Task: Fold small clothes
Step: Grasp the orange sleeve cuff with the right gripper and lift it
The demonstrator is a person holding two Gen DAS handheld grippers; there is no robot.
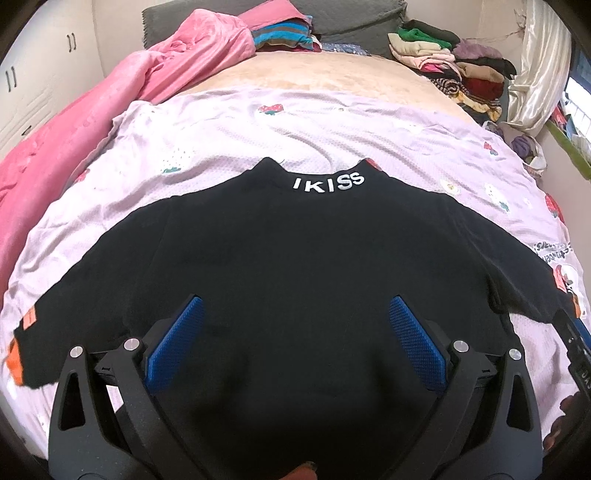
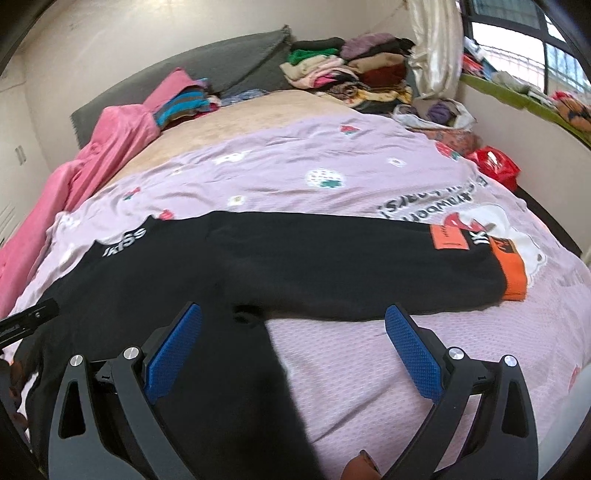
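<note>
A small black sweater (image 1: 295,251) with white "IKISS" lettering on the collar (image 1: 328,183) lies spread flat on a lilac strawberry-print sheet (image 1: 332,133), sleeves out to both sides. My left gripper (image 1: 295,314) is open and empty above the sweater's lower body. In the right wrist view the sweater (image 2: 295,266) shows its right sleeve ending in an orange cuff (image 2: 511,273). My right gripper (image 2: 293,325) is open and empty above the sweater's right armpit and the sheet (image 2: 369,369). The right gripper's edge also shows in the left wrist view (image 1: 576,343).
A pink blanket (image 1: 74,140) lies along the bed's left side. Piles of clothes (image 1: 450,62) sit at the far right by the grey headboard (image 1: 354,22). A red bag (image 2: 495,166) lies at the bed's right edge. A window sill (image 2: 517,96) is on the right.
</note>
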